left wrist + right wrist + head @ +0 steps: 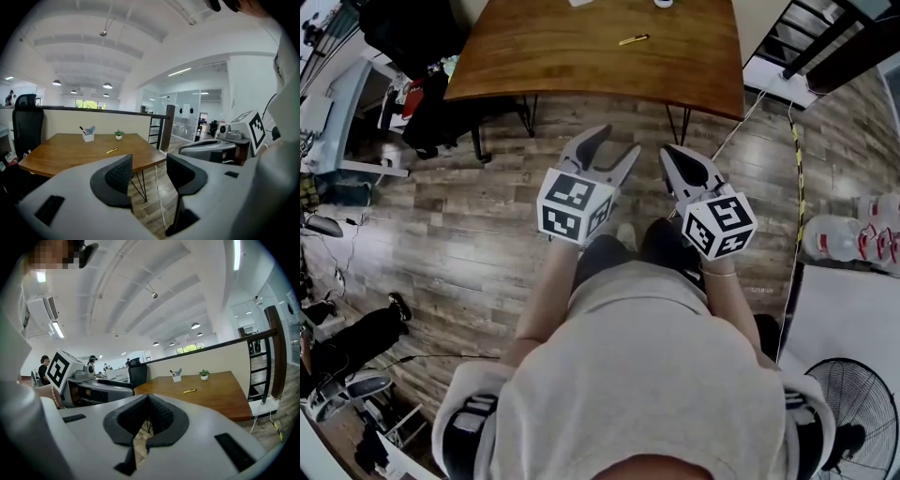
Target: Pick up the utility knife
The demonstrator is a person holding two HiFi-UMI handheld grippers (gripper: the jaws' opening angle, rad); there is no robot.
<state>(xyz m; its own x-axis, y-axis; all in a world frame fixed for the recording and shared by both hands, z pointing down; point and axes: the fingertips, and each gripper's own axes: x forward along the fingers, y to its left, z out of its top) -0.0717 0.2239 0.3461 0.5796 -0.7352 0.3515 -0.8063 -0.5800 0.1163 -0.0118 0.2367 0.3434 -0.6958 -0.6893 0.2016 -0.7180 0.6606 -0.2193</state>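
On the tabletop (553, 56), well ahead of both pairs, lies the utility knife (633, 39); left fingers (591, 142) spread wide and empty, probably readied for the grab, right fingers (686, 169) pressed together on nothing, likely spare.

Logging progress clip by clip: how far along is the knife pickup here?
Done: nothing yet. The knife lies untouched on the table.
In hand: nothing. The left gripper is open and empty, and the right gripper has its fingers together on nothing. Both are over the floor, short of the table.
Left: get to the table, close on the knife and lift it.
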